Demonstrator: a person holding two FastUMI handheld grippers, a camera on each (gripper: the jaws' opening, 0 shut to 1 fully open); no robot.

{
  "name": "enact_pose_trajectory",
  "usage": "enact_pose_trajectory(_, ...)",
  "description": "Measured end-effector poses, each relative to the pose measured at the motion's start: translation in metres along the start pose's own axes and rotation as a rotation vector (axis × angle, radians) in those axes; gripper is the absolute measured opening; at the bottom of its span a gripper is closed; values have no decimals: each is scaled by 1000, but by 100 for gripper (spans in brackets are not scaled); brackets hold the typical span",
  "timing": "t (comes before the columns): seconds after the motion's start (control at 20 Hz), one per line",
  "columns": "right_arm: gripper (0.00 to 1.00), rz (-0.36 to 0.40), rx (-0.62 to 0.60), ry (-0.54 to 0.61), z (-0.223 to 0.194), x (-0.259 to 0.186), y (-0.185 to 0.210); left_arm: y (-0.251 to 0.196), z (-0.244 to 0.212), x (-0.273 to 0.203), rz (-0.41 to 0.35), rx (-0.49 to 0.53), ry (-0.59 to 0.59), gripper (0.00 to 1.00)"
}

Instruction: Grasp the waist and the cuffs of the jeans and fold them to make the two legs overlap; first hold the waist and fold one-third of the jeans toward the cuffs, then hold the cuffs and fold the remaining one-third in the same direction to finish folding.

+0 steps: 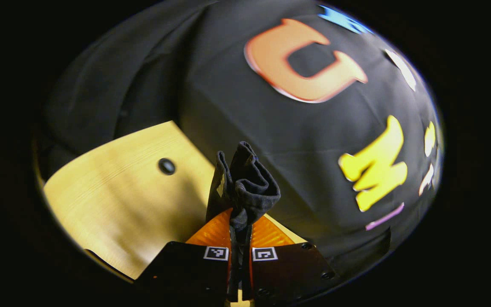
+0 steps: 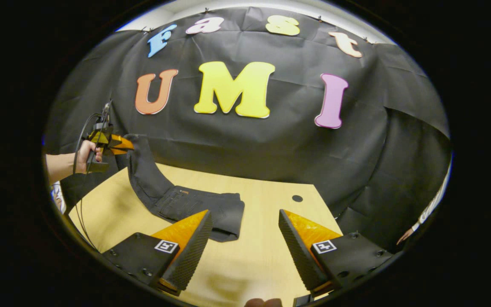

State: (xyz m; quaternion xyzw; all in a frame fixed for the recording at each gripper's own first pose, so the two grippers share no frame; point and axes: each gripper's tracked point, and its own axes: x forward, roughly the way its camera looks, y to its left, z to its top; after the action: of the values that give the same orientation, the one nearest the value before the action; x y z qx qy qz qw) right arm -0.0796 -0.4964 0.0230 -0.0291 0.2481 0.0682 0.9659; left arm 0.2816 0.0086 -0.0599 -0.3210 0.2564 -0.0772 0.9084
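Orange ribbed fingers of the right hand-held gripper [image 2: 245, 243] stand spread wide apart with nothing between them, hovering over the pale wooden table [image 2: 262, 256]. Small black-and-white square markers sit on each black finger mount; they carry no readable writing. Beyond them, the dark, near-black denim jeans [image 2: 194, 204] lie partly on the table, waist end flat with a pocket and stitching showing. One end rises off the table toward the left hand-held gripper [image 2: 119, 147], held up in a person's hand [image 2: 87, 154]. In the left gripper view, that hand-held gripper [image 1: 240, 251] is pressed together on a bunched fold of the dark fabric [image 1: 243, 183], which sticks up crumpled between its orange fingers. A dark round hole [image 1: 166, 166] marks the table [image 1: 122, 200] behind.
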Motion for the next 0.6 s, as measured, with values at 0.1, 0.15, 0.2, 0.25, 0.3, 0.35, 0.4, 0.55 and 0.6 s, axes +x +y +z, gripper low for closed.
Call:
enact_pose_trajectory(0.1,98,-17,22,-4,-3,-13,-13,-55,-23,-3,-77,127,11,6)
enact_pose_trajectory(0.15,98,-28,30,-7,-6,-19,-20,-80,-45,2,-108,193,26,6)
enact_pose_trajectory(0.2,98,-42,37,-9,-7,-25,-28,-103,-64,8,-128,270,44,6)
enact_pose_trajectory(0.25,99,-56,46,-12,-9,-31,-37,-124,-89,14,-146,347,72,6)
enact_pose_trajectory(0.3,98,-73,54,-13,-11,-37,-46,-140,-116,14,-159,420,103,6)
enact_pose_trajectory(0.35,98,-89,61,-10,-14,-43,-56,-153,-145,24,-163,490,139,6)
enact_pose_trajectory(0.4,98,-107,65,-8,-17,-49,-66,-164,-175,41,-165,551,168,6)
enact_pose_trajectory(0.55,98,-167,70,13,-29,-68,-97,-169,-253,80,-121,690,238,6)
enact_pose_trajectory(0.6,98,-184,68,22,-33,-74,-107,-164,-278,93,-94,717,266,7)
